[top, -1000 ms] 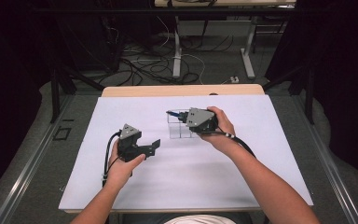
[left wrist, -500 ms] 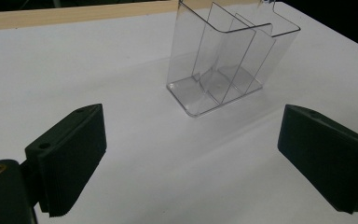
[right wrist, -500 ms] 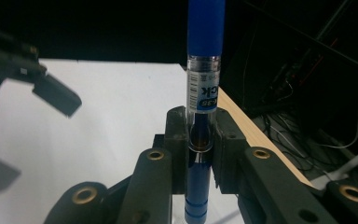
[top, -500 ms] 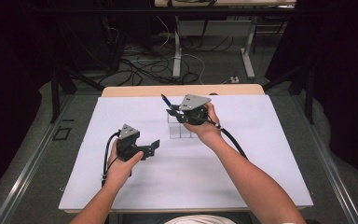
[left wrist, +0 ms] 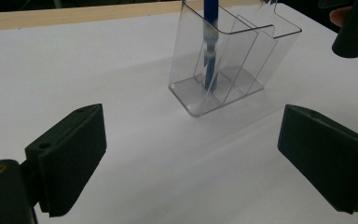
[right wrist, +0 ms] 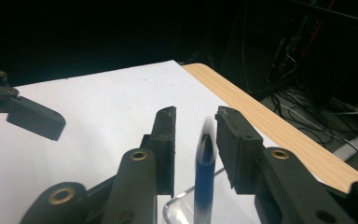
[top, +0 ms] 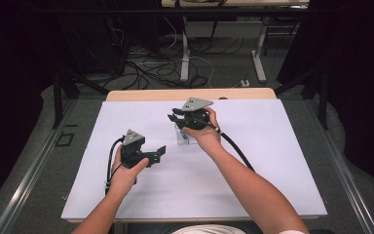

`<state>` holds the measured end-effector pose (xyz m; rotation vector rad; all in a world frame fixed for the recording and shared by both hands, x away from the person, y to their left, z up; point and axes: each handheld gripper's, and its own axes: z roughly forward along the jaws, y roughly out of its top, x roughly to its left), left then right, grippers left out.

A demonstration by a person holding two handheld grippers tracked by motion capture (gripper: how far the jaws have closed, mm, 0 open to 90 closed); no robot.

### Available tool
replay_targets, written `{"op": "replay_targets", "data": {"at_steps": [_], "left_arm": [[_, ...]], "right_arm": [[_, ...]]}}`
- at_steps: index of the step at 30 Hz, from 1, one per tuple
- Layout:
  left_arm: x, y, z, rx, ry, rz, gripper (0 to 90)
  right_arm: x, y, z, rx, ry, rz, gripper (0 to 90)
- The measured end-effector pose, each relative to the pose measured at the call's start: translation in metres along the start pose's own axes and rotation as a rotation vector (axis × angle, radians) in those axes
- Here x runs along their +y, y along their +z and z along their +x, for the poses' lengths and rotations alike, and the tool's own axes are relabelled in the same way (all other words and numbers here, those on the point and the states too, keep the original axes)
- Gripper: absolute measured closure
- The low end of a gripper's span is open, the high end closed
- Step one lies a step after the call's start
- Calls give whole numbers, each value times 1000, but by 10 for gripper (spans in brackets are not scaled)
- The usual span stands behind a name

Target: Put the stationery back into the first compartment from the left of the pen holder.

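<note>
One blue pen stands in one clear holder; right claw just parted around it, left claw spread

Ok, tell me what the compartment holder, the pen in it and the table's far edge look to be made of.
Holder: likely clear, glossy plastic; the table shows through its walls and dividers.
Pen: probably smooth blue plastic; it is blurred.
Table edge: pale wood or wood-look laminate, with grain lines visible.

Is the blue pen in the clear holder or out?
In: the blue pen stands upright inside the clear holder, tip on its floor.
</note>
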<state>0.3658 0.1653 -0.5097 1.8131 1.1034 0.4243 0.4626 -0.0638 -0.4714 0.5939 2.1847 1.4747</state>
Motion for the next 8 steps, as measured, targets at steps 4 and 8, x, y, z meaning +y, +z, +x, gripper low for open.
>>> {"op": "replay_targets", "data": {"at_steps": [4,8], "left_arm": [[0,-2,1,2,-5,-1,78],[1,-2,3,11,-10,-7,78]], "right_arm": [[2,-12,-4,-49,24,-54,451],[5,-34,-7,-91,66,-97,370]]}}
